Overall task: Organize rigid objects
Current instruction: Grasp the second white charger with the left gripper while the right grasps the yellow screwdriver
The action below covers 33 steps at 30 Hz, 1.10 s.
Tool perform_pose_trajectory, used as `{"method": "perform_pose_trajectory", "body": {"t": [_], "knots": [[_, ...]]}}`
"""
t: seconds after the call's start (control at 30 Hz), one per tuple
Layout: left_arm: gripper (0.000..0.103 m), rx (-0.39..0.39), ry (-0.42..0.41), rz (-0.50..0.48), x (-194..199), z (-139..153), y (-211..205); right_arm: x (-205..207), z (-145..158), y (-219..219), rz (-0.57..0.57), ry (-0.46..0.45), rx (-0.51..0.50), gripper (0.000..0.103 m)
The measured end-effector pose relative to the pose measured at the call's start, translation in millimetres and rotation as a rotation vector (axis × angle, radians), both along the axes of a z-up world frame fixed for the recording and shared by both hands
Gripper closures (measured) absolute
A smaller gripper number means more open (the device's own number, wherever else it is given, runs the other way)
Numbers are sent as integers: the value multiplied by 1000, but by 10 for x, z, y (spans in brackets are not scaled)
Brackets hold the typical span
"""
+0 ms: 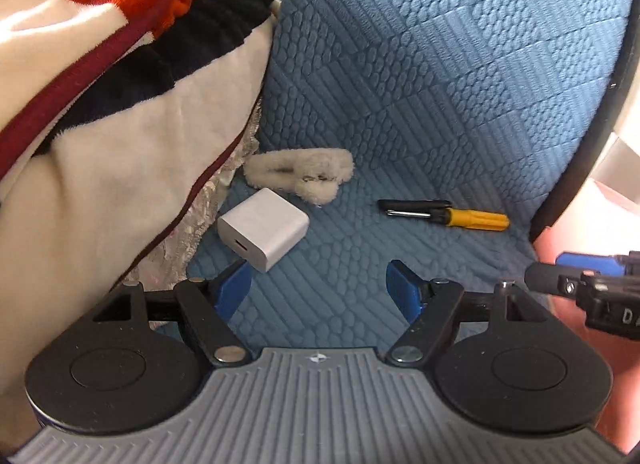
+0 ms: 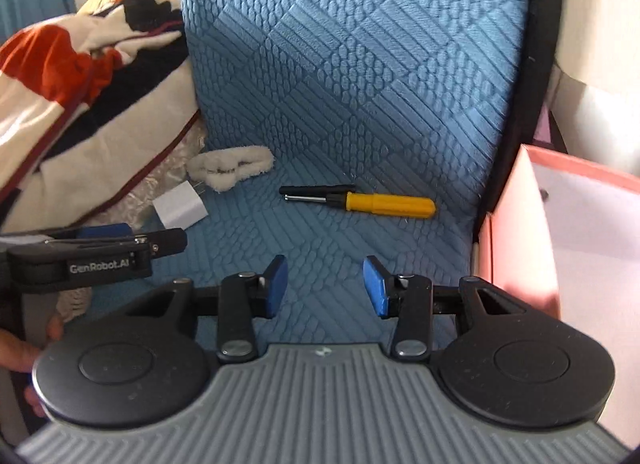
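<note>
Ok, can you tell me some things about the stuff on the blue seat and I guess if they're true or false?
1. The screwdriver has a yellow handle. True.
2. The white charger is clamped in the left gripper. False: it lies on the blue cushion just ahead of that gripper, whose pads are apart with nothing between them.
3. A fluffy white clip lies just behind the charger. True.
4. The right gripper holds the screwdriver. False: it is open and empty, and the screwdriver lies on the cushion beyond it.
5. A black pen lies beside the screwdriver. True.
</note>
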<state>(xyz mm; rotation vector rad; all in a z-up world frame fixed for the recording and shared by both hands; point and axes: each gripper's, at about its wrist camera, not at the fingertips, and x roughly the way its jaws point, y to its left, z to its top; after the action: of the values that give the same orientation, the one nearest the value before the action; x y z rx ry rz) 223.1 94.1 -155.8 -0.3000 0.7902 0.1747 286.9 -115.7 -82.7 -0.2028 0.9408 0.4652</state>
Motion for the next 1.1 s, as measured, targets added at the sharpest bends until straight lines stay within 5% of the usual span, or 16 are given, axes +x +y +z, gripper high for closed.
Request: {"method": "perform_pose_trajectory", "body": {"t": [0.53, 0.7, 0.8, 0.87, 1.1], "knots": [[17, 190, 68, -10, 446, -256, -56, 921, -443, 300, 128, 7, -50, 52], [16, 182, 79, 5, 536, -302, 4, 1151, -654, 274, 142, 25, -88, 50], [16, 193, 84, 10, 581, -325, 14, 1244, -756, 226, 145, 64, -87, 48], [16, 204, 93, 13, 625, -336, 8, 1263, -781, 204, 154, 63, -89, 38], [15, 250, 136, 31, 736, -405, -26, 1332, -868, 121, 132, 187, -107, 39]]}}
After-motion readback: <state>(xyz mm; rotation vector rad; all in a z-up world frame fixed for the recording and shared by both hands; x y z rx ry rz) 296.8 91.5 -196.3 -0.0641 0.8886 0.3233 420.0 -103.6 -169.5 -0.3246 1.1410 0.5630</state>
